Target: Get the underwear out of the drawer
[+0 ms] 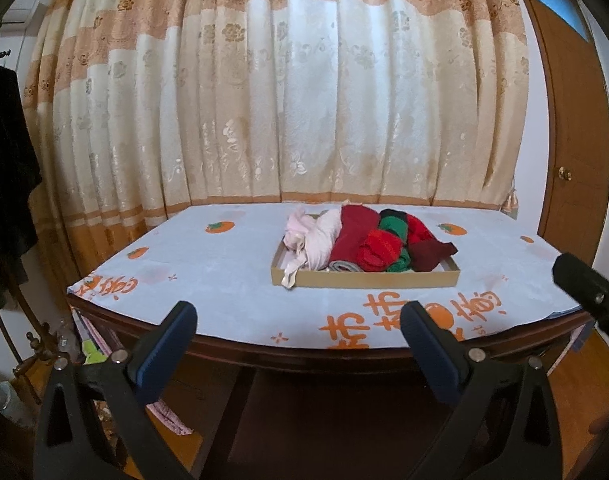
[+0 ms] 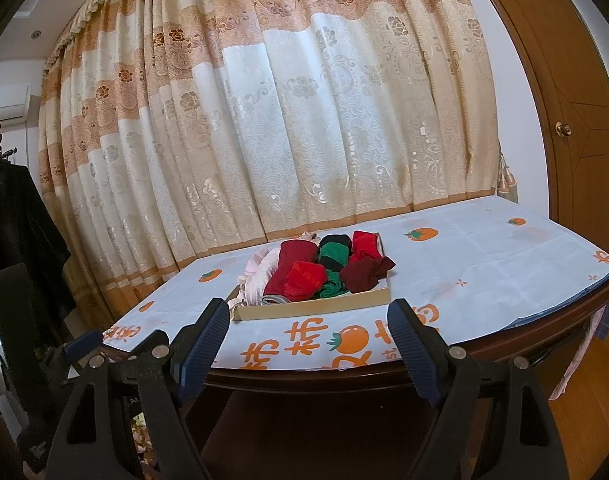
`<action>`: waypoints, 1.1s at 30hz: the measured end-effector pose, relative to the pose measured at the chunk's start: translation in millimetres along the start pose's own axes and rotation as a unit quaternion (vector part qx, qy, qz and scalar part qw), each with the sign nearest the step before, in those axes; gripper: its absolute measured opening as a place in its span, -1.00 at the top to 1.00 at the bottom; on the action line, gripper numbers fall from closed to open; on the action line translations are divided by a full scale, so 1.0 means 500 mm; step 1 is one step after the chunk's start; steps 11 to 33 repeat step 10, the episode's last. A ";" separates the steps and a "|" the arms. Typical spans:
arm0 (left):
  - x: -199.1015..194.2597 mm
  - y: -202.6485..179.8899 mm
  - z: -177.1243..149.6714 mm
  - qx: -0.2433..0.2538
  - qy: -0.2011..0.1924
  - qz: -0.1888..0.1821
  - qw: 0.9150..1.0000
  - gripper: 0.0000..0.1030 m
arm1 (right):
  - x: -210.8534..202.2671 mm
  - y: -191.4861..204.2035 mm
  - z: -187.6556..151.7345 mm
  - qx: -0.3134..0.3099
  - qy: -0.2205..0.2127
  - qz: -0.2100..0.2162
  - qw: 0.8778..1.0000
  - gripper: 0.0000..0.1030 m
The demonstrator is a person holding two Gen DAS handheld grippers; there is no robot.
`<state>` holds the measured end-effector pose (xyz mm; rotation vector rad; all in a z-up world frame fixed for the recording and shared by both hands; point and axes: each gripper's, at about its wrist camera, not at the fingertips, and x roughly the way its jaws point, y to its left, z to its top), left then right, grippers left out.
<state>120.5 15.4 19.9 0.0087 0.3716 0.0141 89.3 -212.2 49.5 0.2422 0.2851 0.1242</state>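
Observation:
A shallow cardboard drawer tray (image 1: 364, 279) (image 2: 316, 307) sits on the table, filled with folded underwear: pale pink pieces (image 1: 316, 236) (image 2: 260, 276) on the left, red (image 1: 378, 250) (image 2: 300, 276), green (image 1: 394, 226) (image 2: 334, 258) and dark maroon (image 1: 428, 254) (image 2: 364, 274) ones on the right. One pink piece hangs over the tray's left front corner. My left gripper (image 1: 298, 322) stands open, short of the table's near edge, nothing between its fingers. My right gripper (image 2: 308, 322) is open too, just before the near edge in line with the tray, holding nothing. Its black body shows at the right of the left wrist view (image 1: 592, 292).
The table (image 1: 224, 264) (image 2: 484, 264) wears a pale cloth printed with orange fruit. A long patterned curtain (image 1: 288, 100) (image 2: 264, 120) hangs behind it. A brown wooden door (image 1: 572, 140) (image 2: 576, 120) stands at the right. Dark clothes on a rack (image 1: 4, 168) (image 2: 20, 232) hang at the left.

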 end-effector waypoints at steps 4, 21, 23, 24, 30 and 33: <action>0.005 -0.001 -0.002 0.005 -0.002 -0.001 1.000 -1.00 | 0.007 -0.010 0.000 0.005 0.004 -0.002 1.000 -0.62; 0.014 -0.008 -0.005 0.012 0.006 -0.001 1.000 -1.00 | 0.012 -0.014 0.001 0.005 0.008 -0.004 1.000 -0.62; 0.014 -0.008 -0.005 0.012 0.006 -0.001 1.000 -1.00 | 0.012 -0.014 0.001 0.005 0.008 -0.004 1.000 -0.62; 0.014 -0.008 -0.005 0.012 0.006 -0.001 1.000 -1.00 | 0.012 -0.014 0.001 0.005 0.008 -0.004 1.000 -0.62; 0.014 -0.008 -0.005 0.012 0.006 -0.001 1.000 -1.00 | 0.012 -0.014 0.001 0.005 0.008 -0.004 1.000 -0.62; 0.014 -0.008 -0.005 0.012 0.006 -0.001 1.000 -1.00 | 0.012 -0.014 0.001 0.005 0.008 -0.004 1.000 -0.62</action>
